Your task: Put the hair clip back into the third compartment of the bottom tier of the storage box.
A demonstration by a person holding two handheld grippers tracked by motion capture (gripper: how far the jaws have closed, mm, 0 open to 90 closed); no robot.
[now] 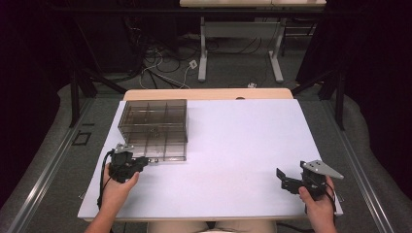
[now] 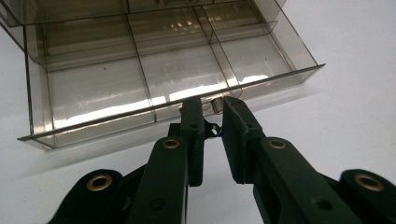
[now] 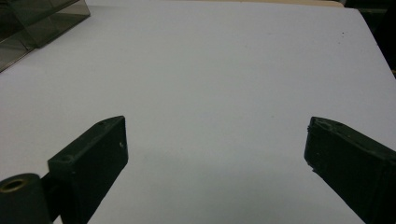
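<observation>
A smoky clear plastic organiser box (image 1: 153,116) stands at the table's back left. Its bottom drawer (image 1: 165,151) is slid out toward me, and its divided compartments (image 2: 140,84) look empty. A small metal knob (image 2: 216,105) sits on the drawer's front wall. My left gripper (image 1: 145,162) (image 2: 212,106) is narrowed around this knob, one jaw on each side. At the near right, my right gripper (image 1: 284,179) (image 3: 215,135) hovers over bare table, jaws wide apart with nothing between them.
The white table (image 1: 243,141) stretches wide between the box and my right hand. A corner of the box (image 3: 42,18) lies far off in the right gripper view. Beyond the table are desk legs and loose cables (image 1: 160,63) on the floor.
</observation>
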